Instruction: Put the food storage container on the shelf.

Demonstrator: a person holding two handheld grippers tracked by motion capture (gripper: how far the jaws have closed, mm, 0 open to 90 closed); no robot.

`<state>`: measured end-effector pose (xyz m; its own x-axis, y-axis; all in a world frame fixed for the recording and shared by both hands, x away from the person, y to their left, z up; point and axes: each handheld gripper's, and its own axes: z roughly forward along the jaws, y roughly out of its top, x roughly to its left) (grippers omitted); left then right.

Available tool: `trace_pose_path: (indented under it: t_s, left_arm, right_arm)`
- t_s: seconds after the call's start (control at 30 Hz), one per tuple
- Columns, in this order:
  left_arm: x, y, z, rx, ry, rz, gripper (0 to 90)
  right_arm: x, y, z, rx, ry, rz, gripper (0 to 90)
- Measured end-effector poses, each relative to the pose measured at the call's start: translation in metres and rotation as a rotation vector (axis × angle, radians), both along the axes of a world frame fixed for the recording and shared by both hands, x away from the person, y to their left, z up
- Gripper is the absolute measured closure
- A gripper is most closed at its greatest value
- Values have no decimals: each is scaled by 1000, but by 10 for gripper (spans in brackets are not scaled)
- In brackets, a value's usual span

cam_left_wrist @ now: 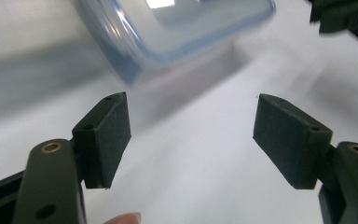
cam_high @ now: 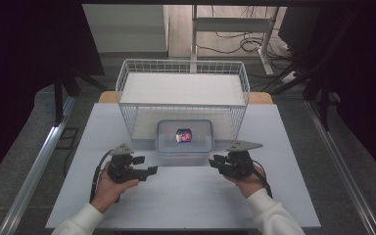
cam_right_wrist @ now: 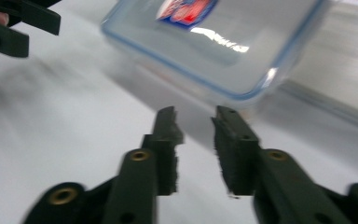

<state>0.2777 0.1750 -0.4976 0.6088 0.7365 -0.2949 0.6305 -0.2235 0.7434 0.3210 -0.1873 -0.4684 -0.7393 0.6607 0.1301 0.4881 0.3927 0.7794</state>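
Observation:
A clear lidded plastic container [cam_high: 164,143] with a blue rim sits on the white table [cam_high: 186,196], just in front of the wire basket. A small red and blue packet [cam_high: 183,135] lies inside it. My left gripper [cam_high: 147,165] hovers at the container's front left corner, jaws wide open and empty. In the left gripper view the left gripper [cam_left_wrist: 191,135] points past the container's corner [cam_left_wrist: 168,37]. My right gripper [cam_high: 214,161] is at the front right corner. In the right gripper view the right gripper [cam_right_wrist: 196,126] shows a narrow gap with nothing in it, aimed at the container [cam_right_wrist: 242,70] and packet [cam_right_wrist: 186,9].
A white wire basket [cam_high: 122,88] stands behind the container at the table's far side. Beyond the table are a desk frame and cables on the floor. Bare table surface lies between and in front of the hands.

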Motion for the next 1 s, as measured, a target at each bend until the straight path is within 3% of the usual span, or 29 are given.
trace_pose_path:
  t_s: [0.03, 0.17, 0.27, 0.37, 0.43, 0.63, 0.83, 0.93, 1.0]
  left_arm:
    - [-5, -1, 0, 14, -2, -14, 268]
    - [-22, -2, 4, 3, 0, -39, 265]
    - [-28, -1, 6, 10, 0, -48, 264]
    - [-30, 0, 6, 12, 2, -49, 262]
    - [-29, 0, 4, 36, 7, -41, 260]
    - [-28, 3, 5, -3, 30, -38, 256]
    - [-33, 6, 4, 0, 35, -21, 256]
    - [-35, 10, 5, -30, 50, -22, 256]
    - [-37, 14, 6, -45, 51, -17, 255]
  right_arm:
    - [-2, 2, -1, -3, 3, 10, 771]
    - [-7, 17, -8, -37, 4, 51, 870]
    - [-4, 31, -12, -55, 4, 73, 886]
    - [1, 45, -17, -80, -1, 97, 886]
    - [6, 54, -21, -92, 0, 111, 887]
    - [15, 72, -32, -136, 0, 134, 887]
    - [23, 85, -36, -170, -17, 113, 888]
    - [29, 95, -43, -215, -15, 84, 888]
    - [31, 102, -48, -269, -45, 78, 888]
